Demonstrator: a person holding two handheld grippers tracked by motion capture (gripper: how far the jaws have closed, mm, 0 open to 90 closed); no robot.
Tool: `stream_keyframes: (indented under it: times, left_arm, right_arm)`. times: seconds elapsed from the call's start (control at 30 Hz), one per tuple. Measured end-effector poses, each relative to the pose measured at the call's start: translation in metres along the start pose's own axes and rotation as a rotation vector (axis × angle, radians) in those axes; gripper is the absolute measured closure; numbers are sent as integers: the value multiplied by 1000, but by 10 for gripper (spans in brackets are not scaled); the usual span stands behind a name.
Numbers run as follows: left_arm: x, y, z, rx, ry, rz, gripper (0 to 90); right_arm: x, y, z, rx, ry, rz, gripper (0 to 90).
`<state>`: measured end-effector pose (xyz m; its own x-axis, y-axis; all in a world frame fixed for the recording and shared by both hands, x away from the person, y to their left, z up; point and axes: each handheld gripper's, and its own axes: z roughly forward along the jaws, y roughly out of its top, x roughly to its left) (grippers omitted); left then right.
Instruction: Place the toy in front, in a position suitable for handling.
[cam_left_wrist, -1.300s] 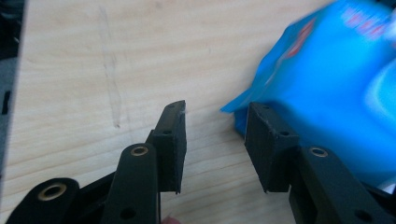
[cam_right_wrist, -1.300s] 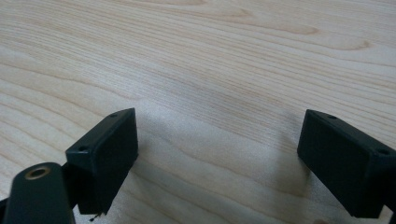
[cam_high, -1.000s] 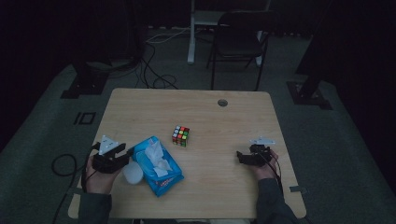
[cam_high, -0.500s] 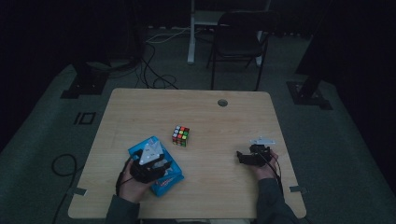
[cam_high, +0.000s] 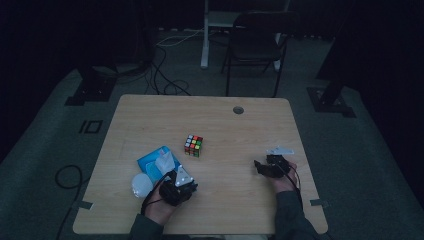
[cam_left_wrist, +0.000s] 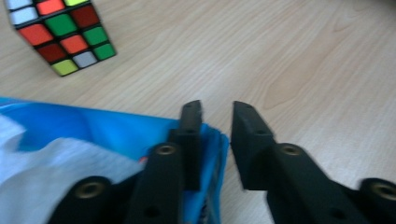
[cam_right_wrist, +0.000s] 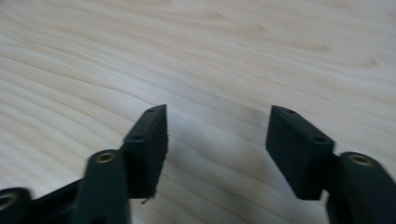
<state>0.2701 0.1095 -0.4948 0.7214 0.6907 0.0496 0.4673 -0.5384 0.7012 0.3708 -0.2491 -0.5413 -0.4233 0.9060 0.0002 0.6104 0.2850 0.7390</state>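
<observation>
On the table (cam_high: 150, 115): 1 blue tissue pack (cam_high: 152, 161), 1 puzzle cube (cam_high: 193, 145), 1 white ball-like thing (cam_high: 141, 185), 2 grippers; pack lies near the table's left front w/ a white tissue (cam_high: 165, 162) sticking up out of it; left gripper (cam_left_wrist: 217, 112) at the pack's near-right corner, jaws a narrow gap apart, one jaw over the blue wrapper, nothing clamped; 0.5 s ago it sat on top of the pack, now it's off to the right & nearer the person; right gripper (cam_right_wrist: 217, 128) unmoved at right front, jaws wide apart over bare wood.
</observation>
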Motion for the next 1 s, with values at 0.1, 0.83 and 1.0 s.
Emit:
stream_keyframes:
  times: [0.1,0.83,1.0]
  left_arm:
    - [1,-4,-3,-1,22,21,851]
    - [42,-58,-53,-7,160,-101,805]
    - [47,-68,-63,-7,178,-122,794]
  right_arm:
    - [9,8,-5,-28,38,-29,408]
    - [82,79,20,-145,256,-166,248]
    - [100,93,33,-148,296,-219,221]
